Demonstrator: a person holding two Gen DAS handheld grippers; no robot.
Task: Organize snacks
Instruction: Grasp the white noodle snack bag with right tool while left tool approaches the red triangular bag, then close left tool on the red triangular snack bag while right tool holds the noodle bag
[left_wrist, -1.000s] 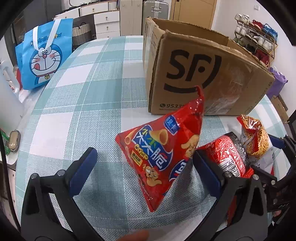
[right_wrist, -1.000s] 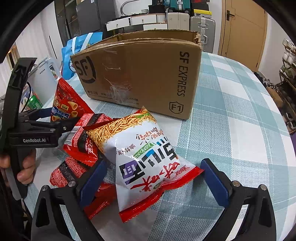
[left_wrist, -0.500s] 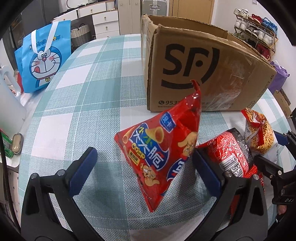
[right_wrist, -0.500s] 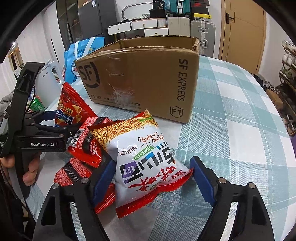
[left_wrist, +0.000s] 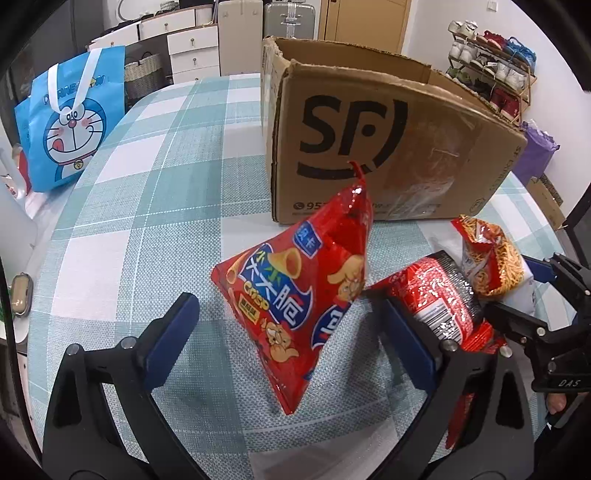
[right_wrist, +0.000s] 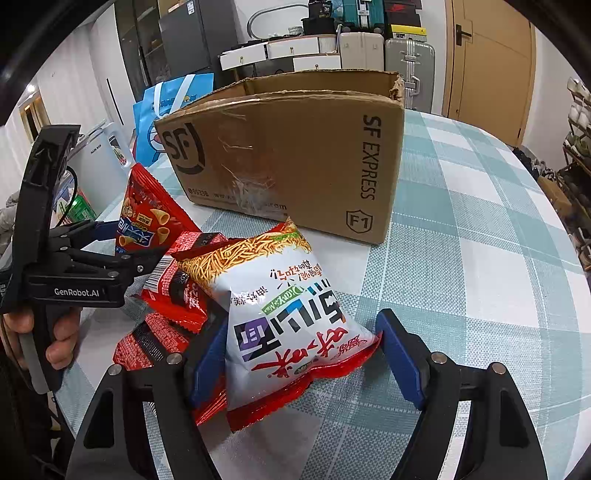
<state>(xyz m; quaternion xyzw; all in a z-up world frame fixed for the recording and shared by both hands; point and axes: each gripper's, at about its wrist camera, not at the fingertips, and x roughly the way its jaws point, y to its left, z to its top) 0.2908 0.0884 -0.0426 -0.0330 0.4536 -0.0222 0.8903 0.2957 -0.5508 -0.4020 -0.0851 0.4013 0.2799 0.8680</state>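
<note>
A red triangular crisp bag (left_wrist: 295, 288) stands on the checked tablecloth between the jaws of my left gripper (left_wrist: 284, 301). Those jaws are closing, and neither pad touches the bag. My right gripper (right_wrist: 303, 321) is closing on a white noodle snack bag (right_wrist: 291, 306), with both blue pads against its sides. Red and black packets (right_wrist: 177, 288) lie under and left of the white bag. An open cardboard SF box (right_wrist: 295, 155) stands just behind the snacks. In the right wrist view, the left gripper (right_wrist: 125, 243) is at the left, held by a hand.
A blue cartoon tote bag (left_wrist: 70, 122) stands beyond the table's far left edge. A shoe rack (left_wrist: 491, 55) is behind the box on the right. Drawers and suitcases line the back wall. Bare checked cloth (left_wrist: 166, 184) stretches left of the box.
My right gripper's jaws have closed in from wide apart onto the white noodle bag. The left gripper's jaws have narrowed only slightly. Neither hand has shifted.
</note>
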